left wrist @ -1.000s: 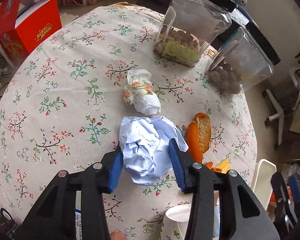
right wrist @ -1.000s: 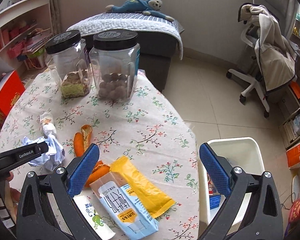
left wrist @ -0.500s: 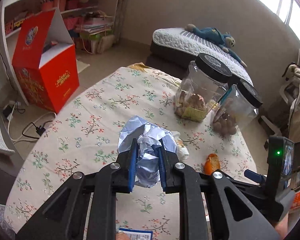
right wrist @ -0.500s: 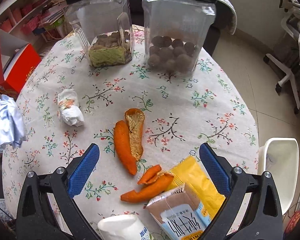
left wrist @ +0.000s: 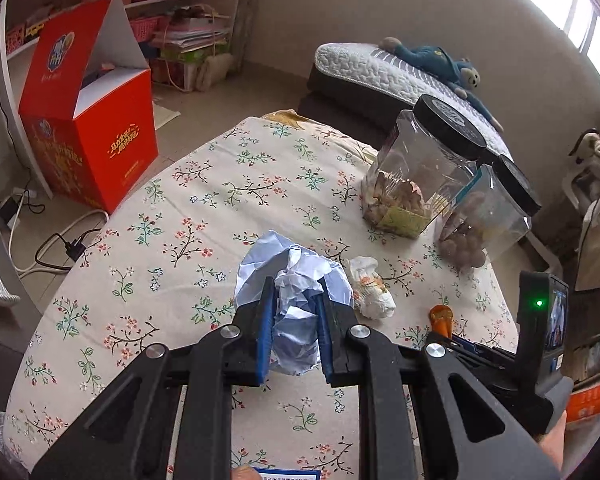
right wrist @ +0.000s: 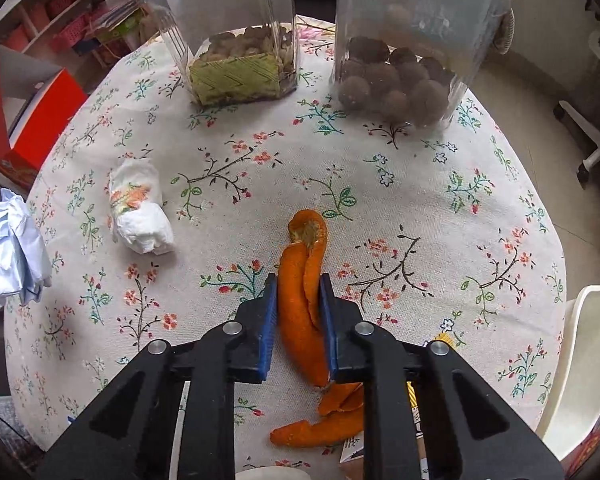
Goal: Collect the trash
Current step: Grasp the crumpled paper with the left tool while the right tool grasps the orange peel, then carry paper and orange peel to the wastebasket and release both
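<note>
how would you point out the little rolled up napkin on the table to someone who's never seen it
Start at the two clear jars on the floral tablecloth. Nearer than the one with the green label lies a small white napkin wad, beside the orange peel. Its orange flower print sets it apart from the plain pale-blue paper ball.

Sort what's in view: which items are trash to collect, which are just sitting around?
Trash:
- crumpled blue paper, in the left gripper
- orange peel, in the right gripper
- loose peel pieces
- wadded napkin

Not trash:
- two snack jars
- red box
- floral tablecloth
</note>
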`<state>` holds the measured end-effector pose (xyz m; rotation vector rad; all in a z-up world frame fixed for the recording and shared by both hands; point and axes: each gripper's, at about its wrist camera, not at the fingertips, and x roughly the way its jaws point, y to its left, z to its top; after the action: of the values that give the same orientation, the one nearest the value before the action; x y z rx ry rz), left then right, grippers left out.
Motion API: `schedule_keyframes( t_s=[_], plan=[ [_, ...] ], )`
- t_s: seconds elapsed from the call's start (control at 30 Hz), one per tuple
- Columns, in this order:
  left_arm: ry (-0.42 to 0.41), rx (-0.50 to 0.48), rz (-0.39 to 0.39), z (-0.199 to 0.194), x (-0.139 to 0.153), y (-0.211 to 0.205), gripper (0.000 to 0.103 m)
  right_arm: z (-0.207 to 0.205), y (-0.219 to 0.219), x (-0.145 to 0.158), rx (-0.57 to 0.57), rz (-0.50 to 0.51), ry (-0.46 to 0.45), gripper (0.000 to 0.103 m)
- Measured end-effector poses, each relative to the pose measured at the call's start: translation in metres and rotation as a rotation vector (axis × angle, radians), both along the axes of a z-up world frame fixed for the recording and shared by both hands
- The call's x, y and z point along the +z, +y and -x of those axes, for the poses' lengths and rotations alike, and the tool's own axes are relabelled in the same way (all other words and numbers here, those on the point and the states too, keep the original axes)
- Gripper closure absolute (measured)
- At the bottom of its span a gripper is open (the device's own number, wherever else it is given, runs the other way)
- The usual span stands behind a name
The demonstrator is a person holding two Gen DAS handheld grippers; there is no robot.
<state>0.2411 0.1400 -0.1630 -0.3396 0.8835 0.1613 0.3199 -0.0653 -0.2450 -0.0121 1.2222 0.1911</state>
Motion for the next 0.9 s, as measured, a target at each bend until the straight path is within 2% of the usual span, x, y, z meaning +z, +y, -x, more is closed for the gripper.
schedule_keyframes(
  t_s=[0.1, 0.43, 0.9],
  plan=[
    [-0.003, 0.002, -0.006, 0.000, 0.000, -0.001, 0.084, -0.001, -0.007, 0.011, -0.009, -0.034, -0.012, 0.086],
    [-0.013, -0.007, -0.011, 0.005, 0.007, -0.008, 0.084, 0.024, -0.009, 0.063, 0.026, -0.074, -0.141, 0.086],
    [-0.081, -0.049, -0.032, 0.024, 0.049, -0.046, 0.084, 0.068, -0.022, 0.113, 0.034, -0.089, -0.301, 0.086]
  ],
)
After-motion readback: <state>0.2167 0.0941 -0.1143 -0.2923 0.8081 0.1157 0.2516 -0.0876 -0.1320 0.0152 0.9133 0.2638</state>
